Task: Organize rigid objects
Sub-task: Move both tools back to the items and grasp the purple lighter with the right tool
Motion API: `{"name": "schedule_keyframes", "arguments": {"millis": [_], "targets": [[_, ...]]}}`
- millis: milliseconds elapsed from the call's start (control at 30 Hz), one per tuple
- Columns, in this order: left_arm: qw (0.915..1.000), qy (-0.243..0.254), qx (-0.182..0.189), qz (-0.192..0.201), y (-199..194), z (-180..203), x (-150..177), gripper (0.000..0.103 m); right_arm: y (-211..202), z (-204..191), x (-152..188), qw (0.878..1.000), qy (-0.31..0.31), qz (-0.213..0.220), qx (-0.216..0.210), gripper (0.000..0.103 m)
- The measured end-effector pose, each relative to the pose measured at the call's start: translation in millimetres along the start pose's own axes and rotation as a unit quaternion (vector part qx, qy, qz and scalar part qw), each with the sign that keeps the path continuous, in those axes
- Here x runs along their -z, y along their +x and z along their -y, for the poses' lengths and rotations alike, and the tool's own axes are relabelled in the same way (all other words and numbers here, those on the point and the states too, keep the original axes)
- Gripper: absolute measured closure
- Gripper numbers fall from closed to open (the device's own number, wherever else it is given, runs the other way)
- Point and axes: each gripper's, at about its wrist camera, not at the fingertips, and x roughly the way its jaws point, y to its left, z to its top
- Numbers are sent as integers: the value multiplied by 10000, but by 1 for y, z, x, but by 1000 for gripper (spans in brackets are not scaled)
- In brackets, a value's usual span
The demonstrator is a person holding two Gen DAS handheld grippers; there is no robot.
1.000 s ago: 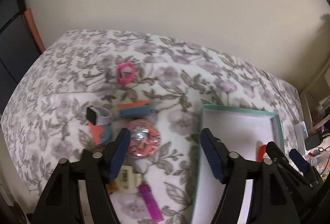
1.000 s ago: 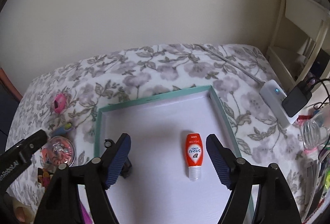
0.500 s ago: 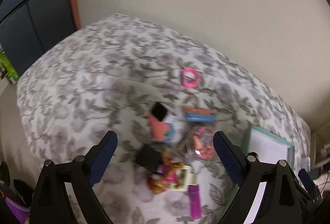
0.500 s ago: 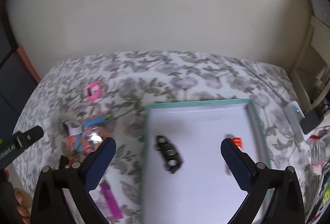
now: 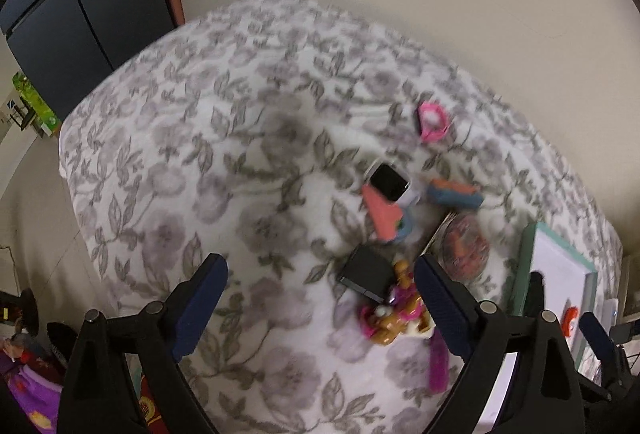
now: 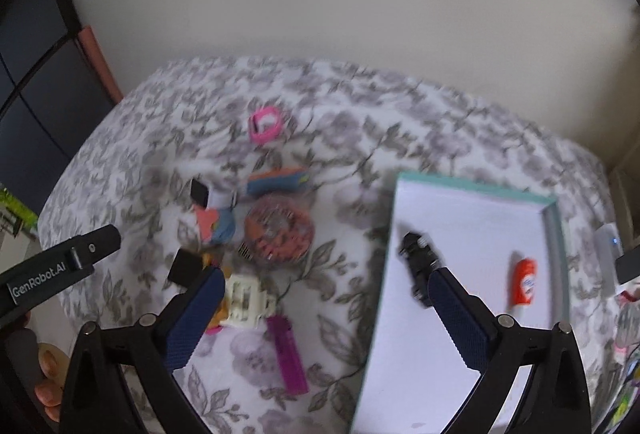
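Both views swung left, left claw point(image 6: 72, 258) reads "GenRobot.AI"

- The left gripper point(image 5: 320, 298) hangs tilted steeply down above the flowered bedspread point(image 5: 192, 162), its jaws spread wide with nothing pressed between the blue pads.
- The right gripper point(image 6: 326, 304) points down the same way above the bedspread, jaws at full spread and gripping nothing.
- Seen from the right wrist, the left gripper's black body reaches in over the bedspread's left edge, bare fingertips point(image 6: 48, 392) showing just below it.
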Motion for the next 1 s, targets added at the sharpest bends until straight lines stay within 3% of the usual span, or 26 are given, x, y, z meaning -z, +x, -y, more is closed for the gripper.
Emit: {"name": "schedule_keyframes", "arguments": {"millis": [200,467,733,833,1000], "targets": [[9978,-75,-107,-643,36,-4,5,8,39,-18,19,9976,-277,-632,19,0],[9910,-7,-8,-1335,65,3,10,8,67,-33,39,9920,-628,-1090,100,5],[9880,-59,432,-1482,70,12,9,8,82,-38,55,9877,-878,-1279,205,28],[9854,-54,707,-1548,73,20,9,9,87,-37,59,9866,-875,-1351,264,32],[9845,-5,721,-1599,80,30,12,8,95,-32,65,9863,-760,-1444,254,36]]}}
